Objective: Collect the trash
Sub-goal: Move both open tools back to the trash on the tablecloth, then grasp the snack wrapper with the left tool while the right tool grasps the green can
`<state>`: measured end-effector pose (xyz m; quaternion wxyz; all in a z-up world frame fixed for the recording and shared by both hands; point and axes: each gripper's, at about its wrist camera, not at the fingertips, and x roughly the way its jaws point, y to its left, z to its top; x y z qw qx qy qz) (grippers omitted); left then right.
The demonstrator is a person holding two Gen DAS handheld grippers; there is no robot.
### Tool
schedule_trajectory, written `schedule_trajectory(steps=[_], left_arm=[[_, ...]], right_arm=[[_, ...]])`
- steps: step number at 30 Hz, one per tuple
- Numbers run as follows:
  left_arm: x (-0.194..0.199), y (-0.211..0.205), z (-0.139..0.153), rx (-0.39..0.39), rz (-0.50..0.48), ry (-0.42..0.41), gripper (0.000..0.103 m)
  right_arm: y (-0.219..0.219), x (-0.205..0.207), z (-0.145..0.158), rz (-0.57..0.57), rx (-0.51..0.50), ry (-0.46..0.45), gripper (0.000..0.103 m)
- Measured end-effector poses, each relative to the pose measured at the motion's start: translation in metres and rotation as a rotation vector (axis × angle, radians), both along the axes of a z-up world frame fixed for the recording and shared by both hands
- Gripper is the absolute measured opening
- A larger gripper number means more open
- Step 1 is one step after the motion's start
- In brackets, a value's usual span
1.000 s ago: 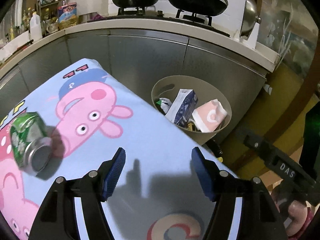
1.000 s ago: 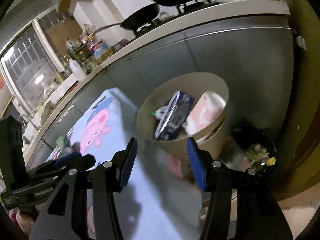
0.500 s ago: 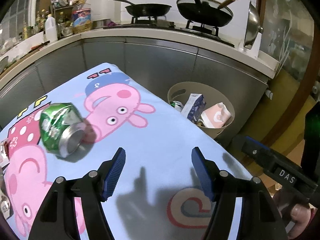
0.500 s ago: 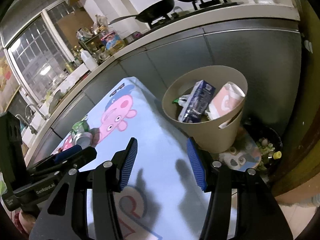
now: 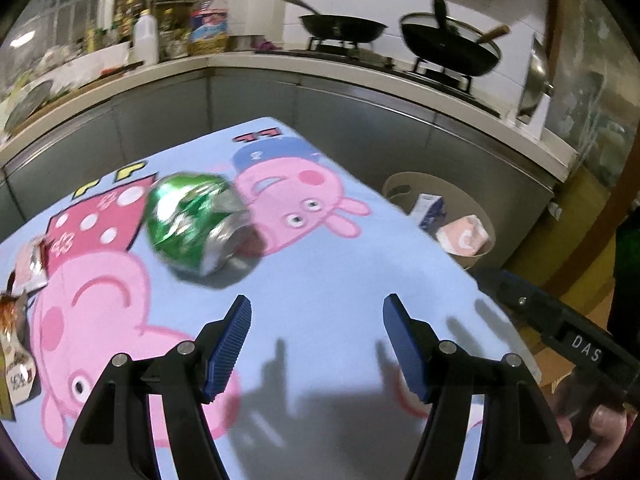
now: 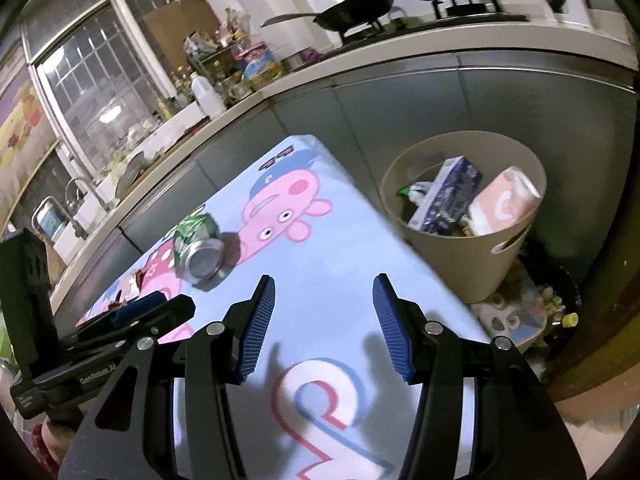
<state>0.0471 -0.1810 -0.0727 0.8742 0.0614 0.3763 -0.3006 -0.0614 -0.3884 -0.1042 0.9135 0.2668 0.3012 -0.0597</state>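
Kitchen cabinets back a table spread with a pale blue cartoon-pig cloth (image 5: 340,280). On it a crushed green can (image 5: 196,224) lies on its side, long axis slanting, its silver end toward the cameras. It sits ahead and left of the left gripper (image 5: 316,344), whose jaws gape wide and empty; the right gripper (image 6: 324,324) is likewise spread, holding nothing. Wrappers (image 5: 30,258) lie at the cloth's left edge. Beyond the table's right edge stands a beige bin (image 6: 480,264) with cartons.
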Motion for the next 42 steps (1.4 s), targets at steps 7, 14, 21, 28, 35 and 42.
schedule_trajectory(steps=[7,14,21,28,35,42], left_arm=[[0.012,0.066,-0.006,-0.01,0.127,-0.002,0.068],[0.028,0.17,-0.008,0.004,0.337,-0.021,0.068],[0.021,0.275,-0.002,0.029,0.589,-0.07,0.069],[0.025,0.321,-0.023,0.073,0.702,-0.036,0.073],[0.028,0.317,-0.025,0.067,0.697,-0.032,0.075],[0.032,0.323,-0.029,0.077,0.711,-0.017,0.076]], right_arm=[[0.032,0.024,0.0,0.082,-0.007,0.016,0.051],[0.069,0.048,-0.006,0.179,-0.013,0.041,0.051],[0.096,0.066,-0.016,0.245,-0.018,0.077,0.051],[0.108,0.084,-0.007,0.278,-0.04,0.064,0.051],[0.091,0.128,0.018,0.272,-0.039,0.0,0.052],[0.068,0.204,0.013,0.335,0.012,0.052,0.069]])
